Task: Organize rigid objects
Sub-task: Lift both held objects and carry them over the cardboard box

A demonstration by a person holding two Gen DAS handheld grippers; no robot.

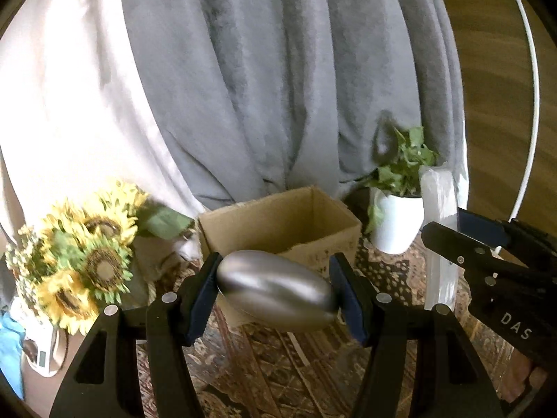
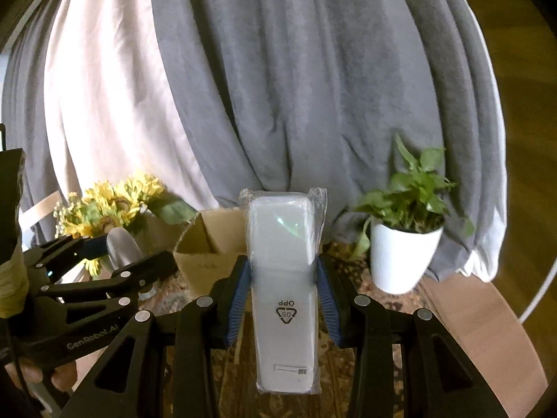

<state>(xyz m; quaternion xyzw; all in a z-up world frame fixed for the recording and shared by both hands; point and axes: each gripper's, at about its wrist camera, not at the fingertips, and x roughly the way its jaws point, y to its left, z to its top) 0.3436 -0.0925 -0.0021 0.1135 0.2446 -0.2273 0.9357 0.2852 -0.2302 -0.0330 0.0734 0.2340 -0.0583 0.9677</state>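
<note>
Two close wrist views, side by side, sharing cardboard box (image 1: 278, 223) ahead

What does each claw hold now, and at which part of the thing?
The left claw holds a silver egg-shaped object by its two long ends. The right claw holds a white item wrapped in clear plastic by its two long sides, near the middle.

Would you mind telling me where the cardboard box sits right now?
In the left wrist view the open cardboard box stands on the patterned rug, between the sunflowers on its left and the white potted plant on its right.
</note>
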